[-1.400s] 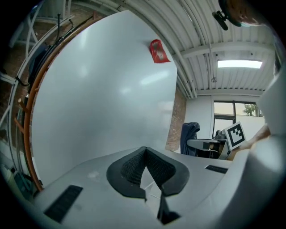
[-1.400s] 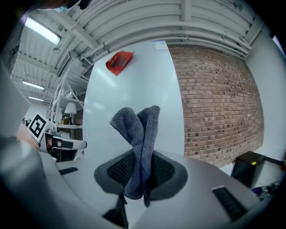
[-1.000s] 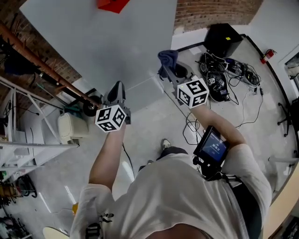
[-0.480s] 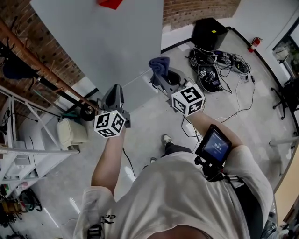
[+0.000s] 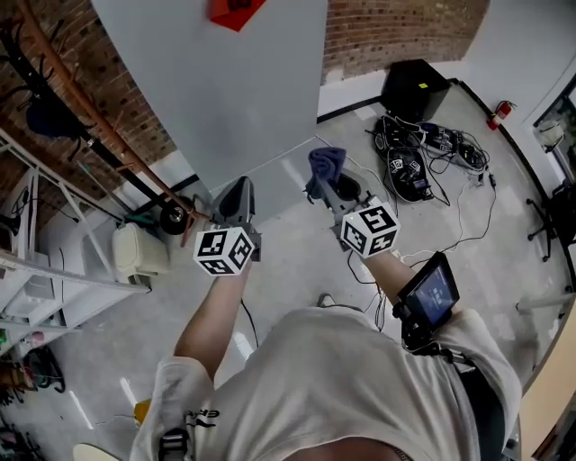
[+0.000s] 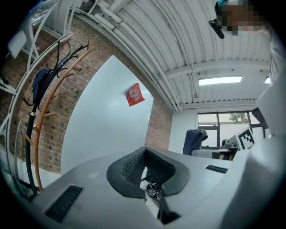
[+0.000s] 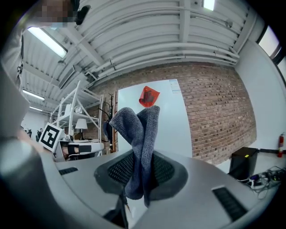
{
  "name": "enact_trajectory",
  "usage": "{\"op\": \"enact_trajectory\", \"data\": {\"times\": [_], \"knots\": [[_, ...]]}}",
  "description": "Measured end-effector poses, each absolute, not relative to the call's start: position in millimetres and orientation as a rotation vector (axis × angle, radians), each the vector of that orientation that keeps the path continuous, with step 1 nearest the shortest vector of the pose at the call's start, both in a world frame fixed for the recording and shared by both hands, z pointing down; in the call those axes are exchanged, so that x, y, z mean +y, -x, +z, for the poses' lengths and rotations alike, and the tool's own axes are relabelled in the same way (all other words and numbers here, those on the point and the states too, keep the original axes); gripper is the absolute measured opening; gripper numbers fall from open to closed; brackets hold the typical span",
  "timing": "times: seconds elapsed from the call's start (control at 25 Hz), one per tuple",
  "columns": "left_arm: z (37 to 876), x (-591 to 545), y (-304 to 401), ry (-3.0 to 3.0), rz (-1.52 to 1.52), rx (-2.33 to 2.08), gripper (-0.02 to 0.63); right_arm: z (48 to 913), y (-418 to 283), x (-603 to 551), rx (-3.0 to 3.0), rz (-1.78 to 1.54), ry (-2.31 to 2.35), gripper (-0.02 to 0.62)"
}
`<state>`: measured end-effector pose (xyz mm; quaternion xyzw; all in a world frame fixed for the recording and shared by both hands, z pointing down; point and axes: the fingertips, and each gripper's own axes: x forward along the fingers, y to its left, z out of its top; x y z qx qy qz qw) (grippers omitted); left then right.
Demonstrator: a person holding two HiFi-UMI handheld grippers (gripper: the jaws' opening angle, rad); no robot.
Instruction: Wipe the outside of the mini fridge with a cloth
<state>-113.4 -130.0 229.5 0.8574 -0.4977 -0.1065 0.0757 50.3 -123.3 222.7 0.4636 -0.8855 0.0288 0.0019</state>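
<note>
**Fig. 1. Approach step, head view and 2 gripper views.** We are showing the person standing on the concrete floor point(image 5: 297, 248) and facing a tall white flat-faced body. We are taking this body for the mini fridge point(image 5: 216, 81). It is standing against the brick wall point(image 5: 396, 31) and is carrying a red sticker point(image 5: 236, 9) near its top.

- **Right tongs.** The right tongs point(image 5: 326, 186) are pinching a dark blue cloth point(image 5: 326, 164) by its lower folds. The free end is rising as a narrow bundle above the tips.
- **Left tongs.** The left tongs point(image 5: 238, 186) are pressed together with nothing between them. They are pointing at the same white face, to the left of the other pair.
- **Contact.** Neither pair is touching the fridge. In the head view the cloth is lying near the lower right corner of the fridge's face, apart from it.
- **Surroundings.** A black box point(image 5: 416, 90) and a tangle of cables point(image 5: 423, 162) are lying on the floor to the right, well apart from the fridge.

We are judging that wiping is not yet under way and that the cloth is only being brought up. The next move is calling for the right tongs to go forward until the free end is pressing against the white face, and then to sweep across it. Because the cloth is bunched, we are expecting only a small patch to meet the surface unless it is being pushed flat.
</note>
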Motion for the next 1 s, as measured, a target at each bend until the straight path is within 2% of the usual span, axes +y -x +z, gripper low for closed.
{"op": "enact_trajectory", "data": {"times": [1.0], "knots": [[247,-99,53,-2.538,-0.352,-1.418,0.005,253,-94,-86,-2.742,0.256,-1.516,0.084]]}}
